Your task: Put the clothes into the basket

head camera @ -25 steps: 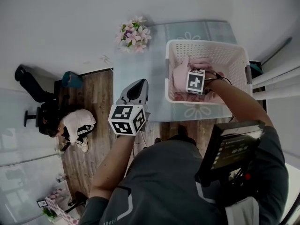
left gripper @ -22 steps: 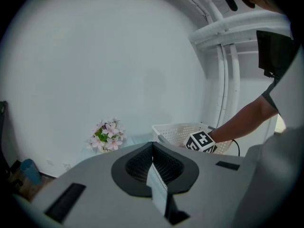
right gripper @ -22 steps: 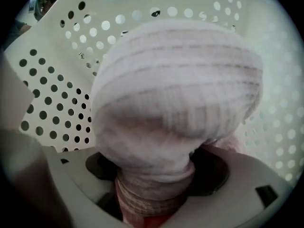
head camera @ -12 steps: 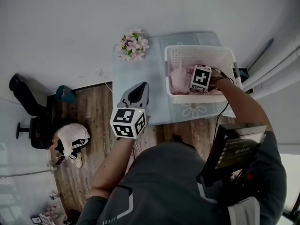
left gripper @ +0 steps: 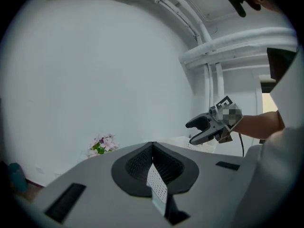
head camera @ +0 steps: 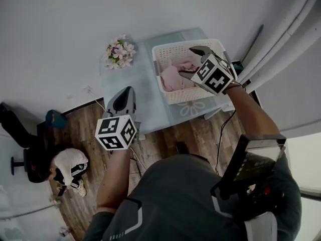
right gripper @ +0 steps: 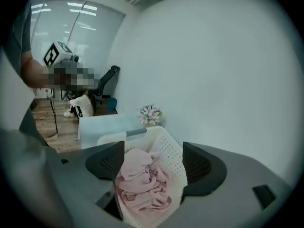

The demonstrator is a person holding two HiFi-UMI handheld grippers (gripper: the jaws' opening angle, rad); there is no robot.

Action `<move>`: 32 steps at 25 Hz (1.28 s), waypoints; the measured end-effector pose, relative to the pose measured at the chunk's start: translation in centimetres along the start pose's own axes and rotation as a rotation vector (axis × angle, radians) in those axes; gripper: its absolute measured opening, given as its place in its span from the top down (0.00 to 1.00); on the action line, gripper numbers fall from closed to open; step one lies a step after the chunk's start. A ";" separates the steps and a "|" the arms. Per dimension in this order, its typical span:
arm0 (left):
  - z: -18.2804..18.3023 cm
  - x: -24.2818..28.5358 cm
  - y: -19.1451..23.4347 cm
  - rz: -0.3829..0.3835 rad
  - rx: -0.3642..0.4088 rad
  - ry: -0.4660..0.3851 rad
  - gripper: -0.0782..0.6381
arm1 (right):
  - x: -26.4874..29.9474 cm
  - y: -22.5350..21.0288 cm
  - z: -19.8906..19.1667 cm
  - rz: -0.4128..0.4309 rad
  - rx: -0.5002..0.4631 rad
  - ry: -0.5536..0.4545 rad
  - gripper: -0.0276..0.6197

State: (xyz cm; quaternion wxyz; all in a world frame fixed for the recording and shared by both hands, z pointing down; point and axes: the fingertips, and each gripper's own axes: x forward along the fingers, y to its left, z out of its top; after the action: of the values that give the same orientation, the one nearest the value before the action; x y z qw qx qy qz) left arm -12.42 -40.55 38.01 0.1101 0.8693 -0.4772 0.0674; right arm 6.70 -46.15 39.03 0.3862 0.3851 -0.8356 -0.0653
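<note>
Pink clothes (head camera: 173,77) lie in the basket (head camera: 175,96) at the counter's (head camera: 143,97) far right; the spread, empty right claw (head camera: 188,62) just above could snag them if pulled away, the left claw (head camera: 123,100) pressed together, empty

White wall (head camera: 50,24), wooden floor (head camera: 83,134)

The person is wearing a dark grey short-sleeved T-shirt (head camera: 170,200) with pale angular trim. Beyond the T-shirt, the left claw (head camera: 125,92) and right claw (head camera: 186,62) are showing grey shells and black ribbed pads (right gripper: 109,162). The left cube (head camera: 116,132) and right cube (head camera: 214,77) are showing black square markers on white. A thin black cable (head camera: 220,134) is trailing beside the T-shirt's right sleeve.
</note>
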 end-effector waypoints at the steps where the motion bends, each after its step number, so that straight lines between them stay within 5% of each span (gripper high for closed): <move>1: 0.2 -0.3 -0.5 -0.019 0.007 -0.014 0.88 | -1.2 0.2 0.9 -0.017 0.036 -0.041 0.35; 5: 0.9 -1.5 -2.1 -0.052 0.060 -0.057 0.88 | -5.7 1.0 3.3 -0.096 0.233 -0.208 0.35; 10: 3.1 -3.4 -2.5 -0.026 0.013 -0.153 0.88 | -10.7 0.6 4.8 -0.276 0.413 -0.405 0.40; 14: 3.8 -4.3 -3.2 -0.056 -0.021 -0.166 0.88 | -12.9 1.8 4.3 -0.296 0.540 -0.477 0.54; 18: 4.1 -4.7 -3.7 -0.075 -0.032 -0.171 0.88 | -14.2 2.3 3.3 -0.339 0.649 -0.517 0.78; 21: 4.1 -4.8 -4.0 -0.070 -0.035 -0.173 0.88 | -14.7 2.8 3.2 -0.332 0.683 -0.535 0.88; 25: 4.3 -5.2 -3.3 -0.015 -0.054 -0.210 0.88 | -15.5 3.0 2.9 -0.360 0.671 -0.546 0.92; 32: 4.4 -4.6 -3.5 -0.024 -0.036 -0.194 0.88 | -15.7 2.6 3.0 -0.362 0.660 -0.547 0.94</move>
State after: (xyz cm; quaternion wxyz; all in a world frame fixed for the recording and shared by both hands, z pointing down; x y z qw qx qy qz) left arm -11.86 -36.13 32.28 0.0796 0.8753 -0.4762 -0.0269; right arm 9.39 -34.01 28.71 -0.0094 0.5958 -0.8021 0.0386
